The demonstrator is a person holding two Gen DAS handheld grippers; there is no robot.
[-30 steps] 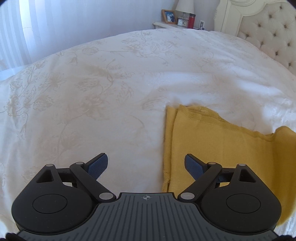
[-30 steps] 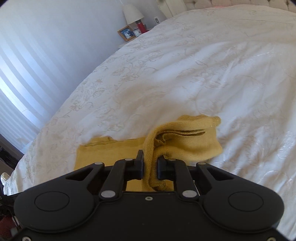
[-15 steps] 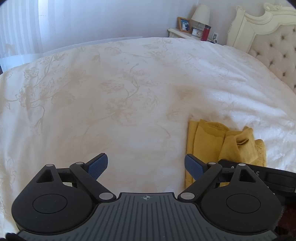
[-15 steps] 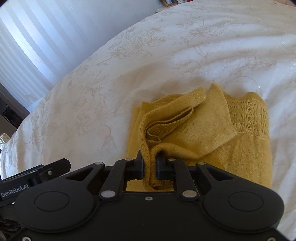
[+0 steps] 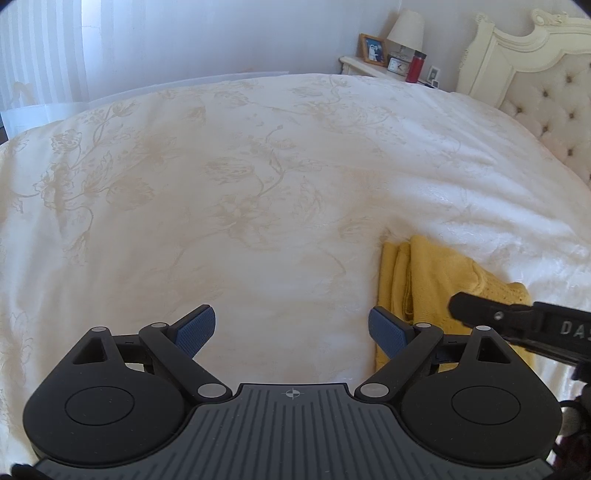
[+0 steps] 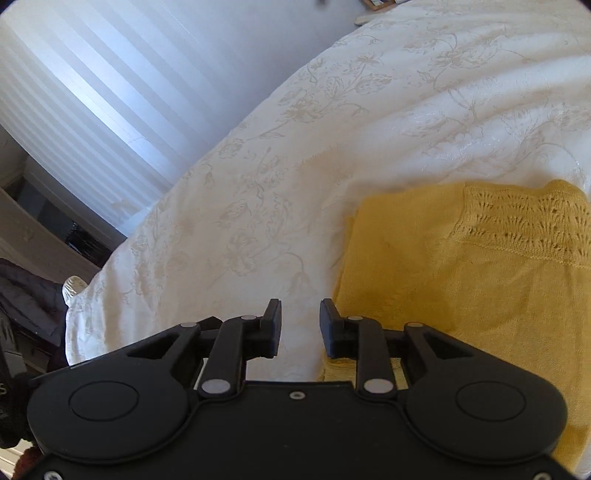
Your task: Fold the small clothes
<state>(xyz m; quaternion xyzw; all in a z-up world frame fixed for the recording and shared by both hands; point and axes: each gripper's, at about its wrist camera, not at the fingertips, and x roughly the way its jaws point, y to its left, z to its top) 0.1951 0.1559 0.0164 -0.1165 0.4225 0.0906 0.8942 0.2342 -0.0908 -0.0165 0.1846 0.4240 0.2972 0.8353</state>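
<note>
Now, on a bed (image 5: 258, 184) with a cream floral cover, I have the yellow knit garment (image 6: 461, 288) lying folded near the edge closest to me. My right tool (image 6: 300, 325) is letting go: its jaws are opening, with only bedcover showing in the gap between them and the garment's left edge just beside the right-hand finger. I judge the release is meant to leave the fold lying flat as laid. My left tool (image 5: 291, 328) hangs spread wide and empty over bare bedcover, just left of the garment (image 5: 424, 280), probably kept clear so that it would not disturb the cloth.

From the right wrist I see the top layer close up: a smooth panel and a band of openwork lace stitch toward the far right, and, past the bed's edge, striped curtains and dark clutter on the floor. From the left wrist I get what that view lacks: the stacked layer edges along the garment's left side, the right tool's black body crossing the cloth, a tufted headboard (image 5: 546, 96), and a nightstand (image 5: 369, 66) with a lamp (image 5: 406, 26), a framed photo, a small clock and a red bottle.
</note>
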